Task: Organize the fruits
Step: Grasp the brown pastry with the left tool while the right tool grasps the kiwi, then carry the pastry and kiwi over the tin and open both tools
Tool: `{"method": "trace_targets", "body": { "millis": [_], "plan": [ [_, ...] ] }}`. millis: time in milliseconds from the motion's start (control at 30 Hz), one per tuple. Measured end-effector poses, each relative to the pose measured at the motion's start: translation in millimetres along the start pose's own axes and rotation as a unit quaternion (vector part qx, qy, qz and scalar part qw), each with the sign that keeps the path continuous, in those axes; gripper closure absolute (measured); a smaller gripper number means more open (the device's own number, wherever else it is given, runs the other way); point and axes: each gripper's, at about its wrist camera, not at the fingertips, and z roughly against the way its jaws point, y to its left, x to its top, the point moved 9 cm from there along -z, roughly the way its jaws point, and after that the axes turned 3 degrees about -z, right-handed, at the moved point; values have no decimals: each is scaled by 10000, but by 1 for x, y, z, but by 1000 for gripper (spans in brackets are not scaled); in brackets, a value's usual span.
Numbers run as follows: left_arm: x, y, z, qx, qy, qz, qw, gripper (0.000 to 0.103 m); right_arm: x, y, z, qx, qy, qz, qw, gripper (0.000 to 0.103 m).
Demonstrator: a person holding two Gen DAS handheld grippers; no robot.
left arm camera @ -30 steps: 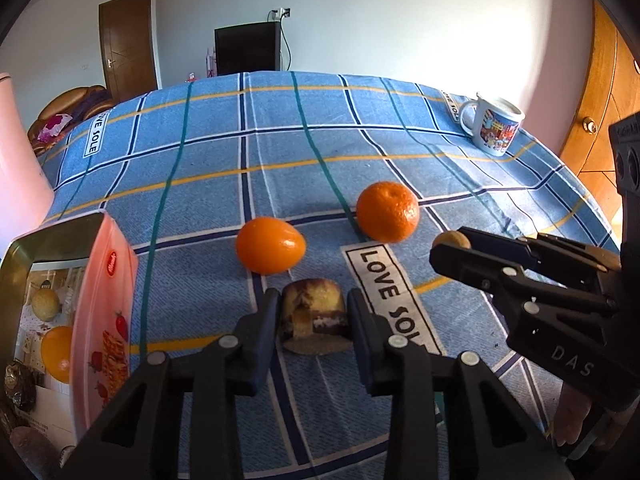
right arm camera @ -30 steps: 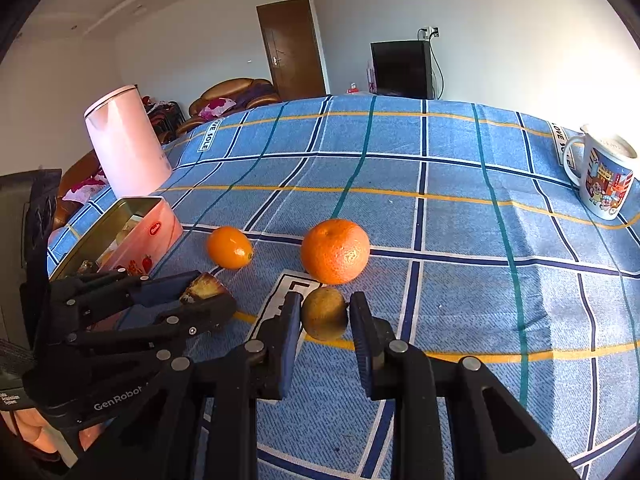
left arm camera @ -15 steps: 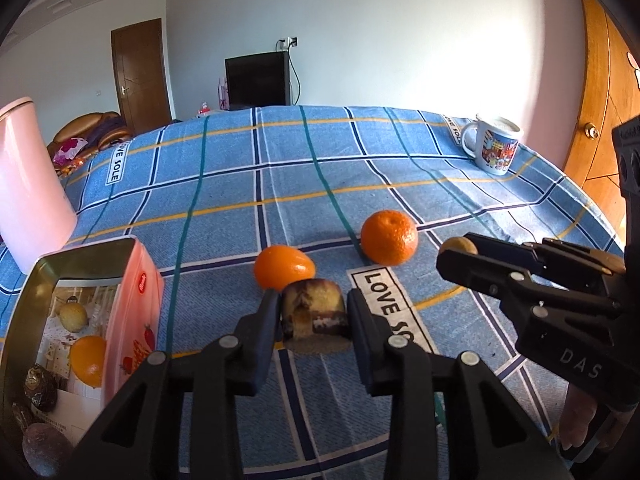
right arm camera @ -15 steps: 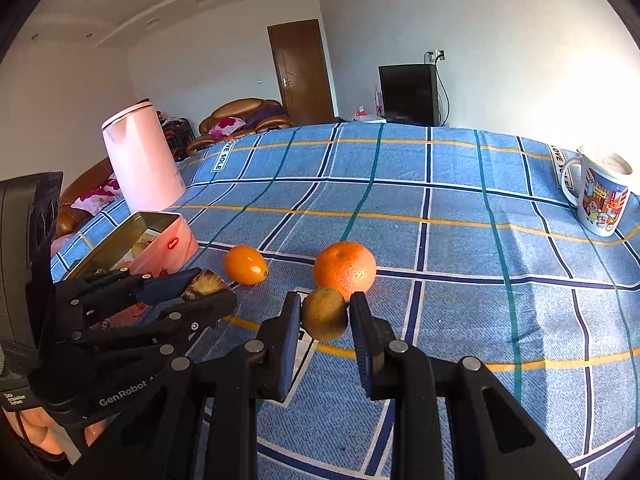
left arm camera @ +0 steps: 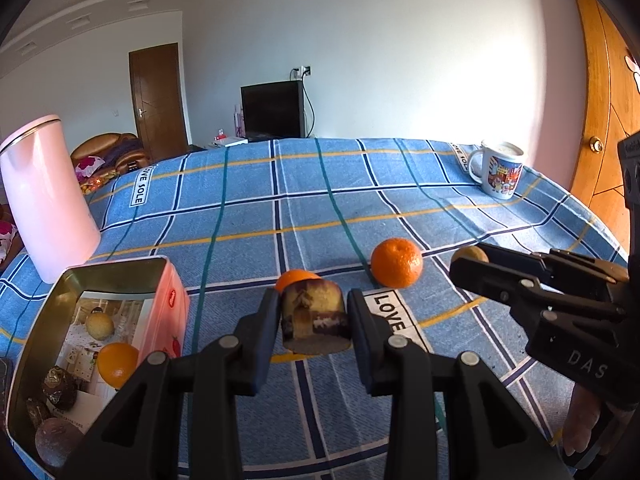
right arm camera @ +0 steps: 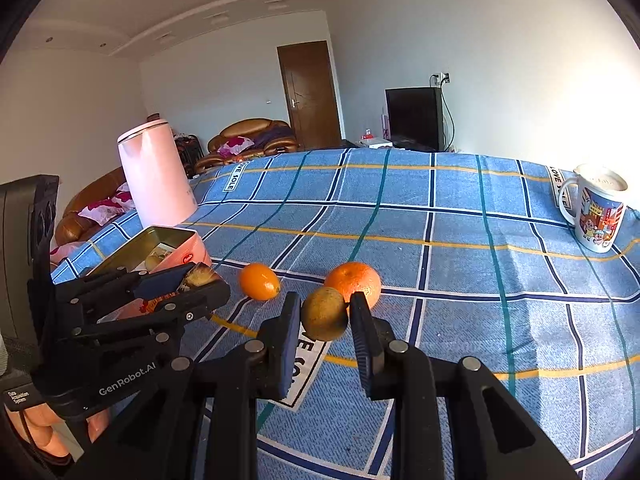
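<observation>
- On the big blue plaid cloth [left arm camera: 360, 184] that covers the whole surface, the metal tin [left arm camera: 52, 320] sits at the near left with the pink kettle [left arm camera: 44, 200] just behind it, and a printed mug [left arm camera: 500, 174] stands way off at the far right. Judging by the fruit already inside, that tin is where things go.
- Two pieces are loose on the cloth in the middle: a round orange [left arm camera: 396, 262] and a smaller oval orange fruit [right arm camera: 259, 281] to its left, a bit apart from each other.
- Left gripper [left arm camera: 314, 320] is clamped on a chunk of marbled cake [left arm camera: 312, 316], held clear of the cloth, with the tin's open top just to its left.
- Right gripper [right arm camera: 325, 314] is clamped tight on a small brownish-green fruit [right arm camera: 324, 313], probably a kiwi, also lifted off the cloth and hanging in front of the round orange.
- My take on doing this step well: carry both loads over the tin rim, not into it, since the wall looks tall enough to catch a low pass.
- Go one at a time. The two tools sit close together and the opening is narrow, so I'd expect them to bump if they go in together.
- Cake is soft, so don't squeeze harder. Lower it to a bare spot and let go gently.
- The round fruit may roll once released, so set it against something.
</observation>
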Motion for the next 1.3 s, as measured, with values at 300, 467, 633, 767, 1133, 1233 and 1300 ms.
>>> {"method": "trace_targets", "body": {
  "millis": [300,467,633,767,1133,1233,1300],
  "plan": [
    [4,0,10,119,-267,-32,9996,67,3,2,8,4,-206,35,9998,76],
    [6,1,15,186,-409,-19,9990,67,4,3,14,-17,-341,97,9994,76],
    [8,4,21,234,-546,4,9982,67,6,5,18,-22,-436,132,9990,76],
    [10,4,26,273,-678,6,9973,67,8,5,24,-28,-586,161,9981,76],
    [13,6,36,300,-940,30,9951,67,11,11,38,-163,-902,334,9952,76],
    [13,8,39,292,-996,68,9946,67,12,11,39,-177,-938,330,9949,76],
    [13,8,41,298,-1028,81,9942,67,11,13,41,-188,-978,361,9944,76]
  ]
}}
